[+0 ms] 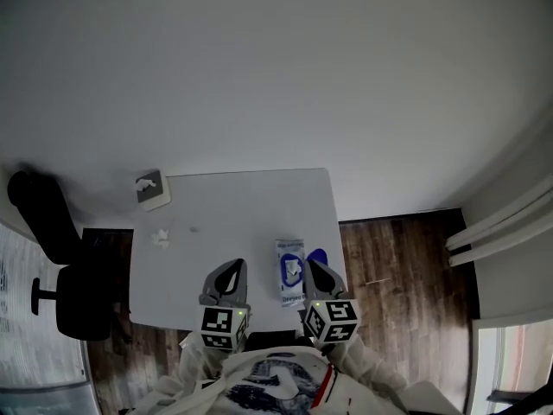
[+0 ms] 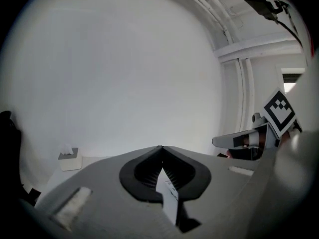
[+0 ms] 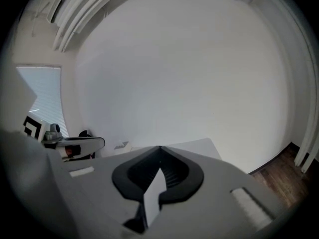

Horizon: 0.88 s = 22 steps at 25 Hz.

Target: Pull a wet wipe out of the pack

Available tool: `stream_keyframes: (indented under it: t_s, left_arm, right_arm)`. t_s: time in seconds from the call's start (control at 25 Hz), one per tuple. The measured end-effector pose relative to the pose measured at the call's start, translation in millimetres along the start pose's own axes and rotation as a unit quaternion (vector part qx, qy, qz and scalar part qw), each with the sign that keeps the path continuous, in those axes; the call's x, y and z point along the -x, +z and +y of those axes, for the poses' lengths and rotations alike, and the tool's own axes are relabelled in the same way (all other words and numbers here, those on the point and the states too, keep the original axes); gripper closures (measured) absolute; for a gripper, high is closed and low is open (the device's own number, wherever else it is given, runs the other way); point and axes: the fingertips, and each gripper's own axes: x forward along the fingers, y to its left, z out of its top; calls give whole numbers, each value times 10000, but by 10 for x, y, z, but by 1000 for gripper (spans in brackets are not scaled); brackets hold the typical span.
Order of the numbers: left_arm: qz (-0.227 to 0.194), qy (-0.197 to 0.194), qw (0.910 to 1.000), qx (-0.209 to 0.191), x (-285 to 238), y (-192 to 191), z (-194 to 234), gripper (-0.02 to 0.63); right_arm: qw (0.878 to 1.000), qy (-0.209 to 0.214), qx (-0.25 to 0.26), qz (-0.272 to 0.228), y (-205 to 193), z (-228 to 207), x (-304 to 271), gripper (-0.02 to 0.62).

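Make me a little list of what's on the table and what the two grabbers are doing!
table: white, on a wooden floor
pack of wipes: lying flat near the front edge
tissue box: far left corner
crumpled tissue: left side, apart from the box
left gripper: jaws shut, holding nothing, to the left of the pack
right gripper: jaws shut, holding nothing, close beside the pack's right edge
chair: black, left of the table
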Motion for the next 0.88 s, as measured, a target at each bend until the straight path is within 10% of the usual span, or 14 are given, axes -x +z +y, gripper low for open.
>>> stream_keyframes:
  t_s: [0.88]
  left_arm:
    - [127, -921, 9955, 165, -50, -235, 183, 601]
  right_arm:
    - [9876, -1540, -8, 317, -237, 25, 211, 589]
